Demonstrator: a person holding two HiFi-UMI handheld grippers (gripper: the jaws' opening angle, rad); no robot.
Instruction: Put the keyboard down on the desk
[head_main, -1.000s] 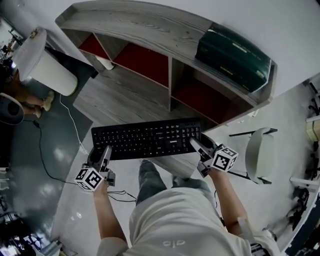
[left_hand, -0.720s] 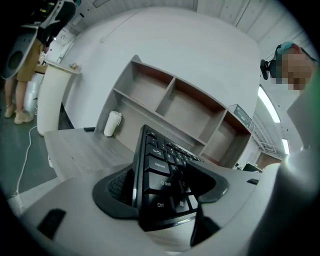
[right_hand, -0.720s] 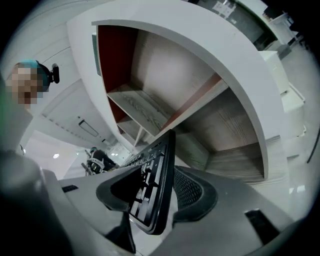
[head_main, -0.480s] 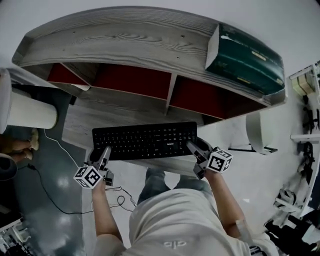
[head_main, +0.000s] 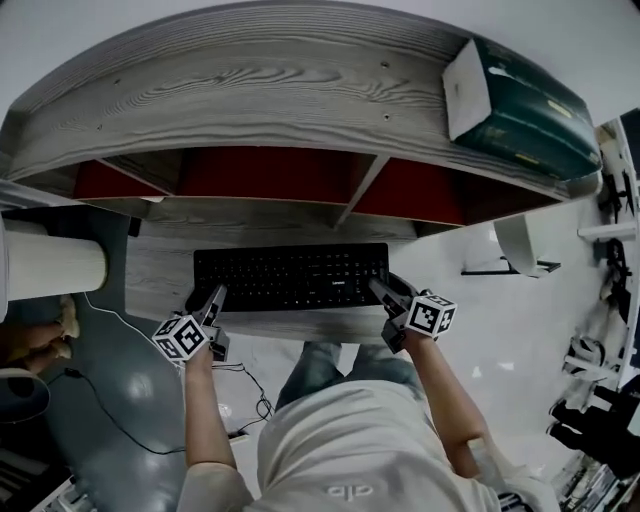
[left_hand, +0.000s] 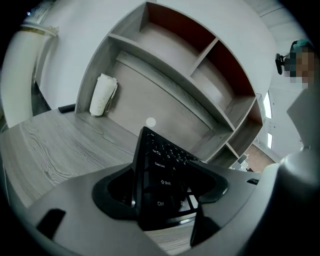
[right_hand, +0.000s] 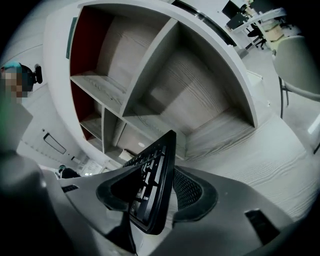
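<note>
The keyboard (head_main: 290, 277) sits over the front strip of the desk (head_main: 160, 275), its near edge close to the desk's front edge. The left gripper (head_main: 213, 300) is clamped across its left end and the right gripper (head_main: 383, 290) across its right end; whether it rests on the top cannot be told. Bare desk lies to its left and behind it up to the overhanging shelf unit (head_main: 260, 90), which carries a green box (head_main: 530, 100) at its right end, and a chair (head_main: 515, 245) stands off the desk's right side. Only the left gripper view shows a white roll (left_hand: 103, 95) upright at the desk's back left.
</note>
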